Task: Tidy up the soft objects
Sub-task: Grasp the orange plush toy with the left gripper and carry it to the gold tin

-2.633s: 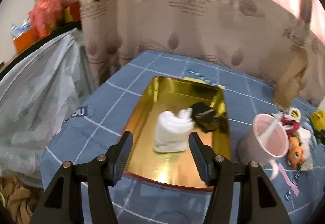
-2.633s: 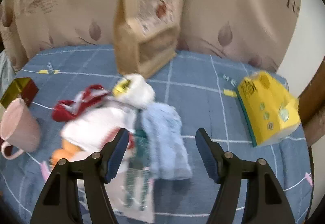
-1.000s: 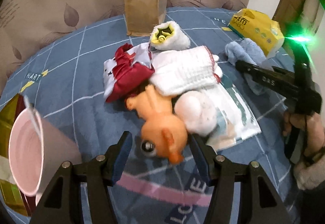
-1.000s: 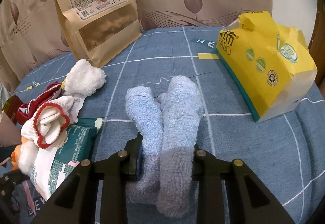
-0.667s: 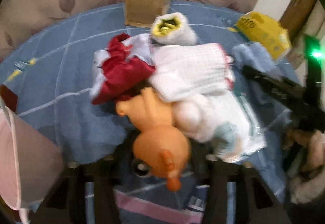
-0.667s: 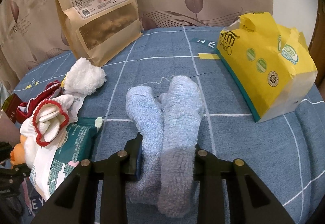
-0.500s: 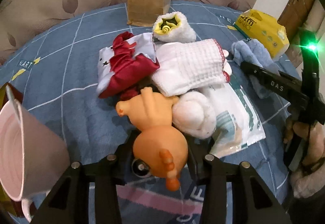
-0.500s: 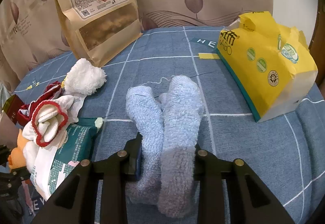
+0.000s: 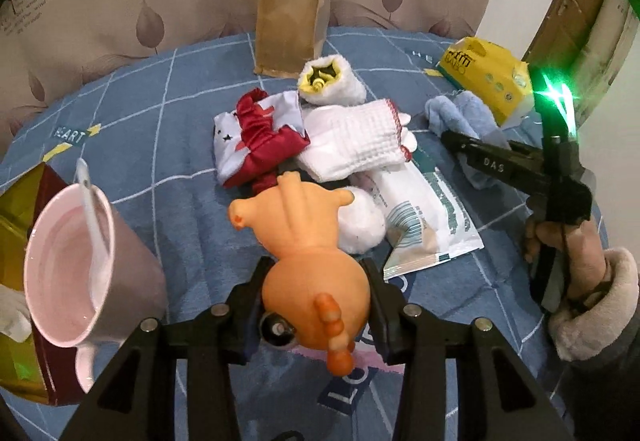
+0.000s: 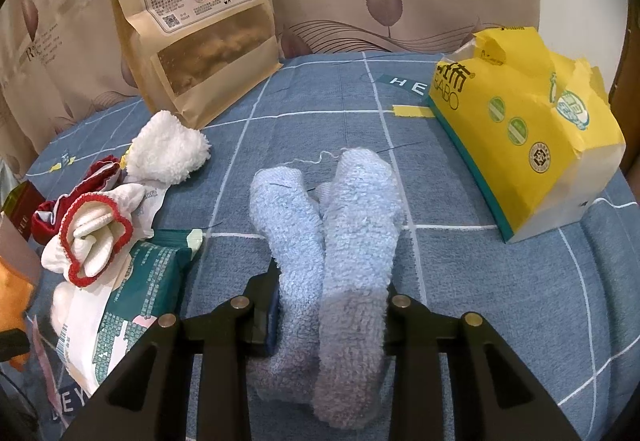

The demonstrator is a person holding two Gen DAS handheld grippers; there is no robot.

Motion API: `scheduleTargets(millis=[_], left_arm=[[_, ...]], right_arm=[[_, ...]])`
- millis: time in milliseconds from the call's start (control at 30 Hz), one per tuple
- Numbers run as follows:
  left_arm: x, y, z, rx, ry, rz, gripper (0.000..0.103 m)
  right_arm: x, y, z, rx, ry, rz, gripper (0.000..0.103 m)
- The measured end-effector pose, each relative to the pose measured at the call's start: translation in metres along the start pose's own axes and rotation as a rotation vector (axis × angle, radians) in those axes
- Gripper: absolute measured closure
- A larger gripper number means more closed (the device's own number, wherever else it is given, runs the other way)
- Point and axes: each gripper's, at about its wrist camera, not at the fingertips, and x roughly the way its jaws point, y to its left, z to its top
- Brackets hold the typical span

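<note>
My left gripper (image 9: 316,273) is shut on the head of an orange rubber toy (image 9: 304,217), whose body points away toward the pile. The pile holds a white knitted cloth with red trim (image 9: 356,139), a red-and-white cloth (image 9: 260,129), a white fluffy piece (image 9: 332,81) and a white fluffy ball (image 9: 360,225). My right gripper (image 10: 330,289) is shut on a pair of light blue fuzzy socks (image 10: 340,209) lying on the blue checked cover. The left wrist view shows that gripper (image 9: 480,157) and the hand holding it at the right.
A pink mug (image 9: 76,257) with a spoon stands at the left beside a gold tin (image 9: 16,201). A plastic packet (image 9: 424,217) lies under the pile. A brown paper bag (image 10: 192,25) stands at the back, and a yellow tissue pack (image 10: 520,129) lies at the right.
My left gripper went from open around the orange toy to shut on its head, and the toy has lifted slightly toward the camera. The right gripper stays shut on the blue socks.
</note>
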Motion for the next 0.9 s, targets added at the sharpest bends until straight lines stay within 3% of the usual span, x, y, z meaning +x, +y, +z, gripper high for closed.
scheduleTargets(millis=[533, 900], left_arm=[[-0.057, 0.018, 0.006, -0.011, -0.12, 0.063, 0.06], [-0.109, 0.079, 0.006, -0.097, -0.196, 0.187, 0.06]], right_arm=[[0.0, 0.001, 0.0, -0.006, 0.001, -0.007, 0.073], [0.0, 0.002, 0.0, -0.011, 0.002, -0.013, 0.073]])
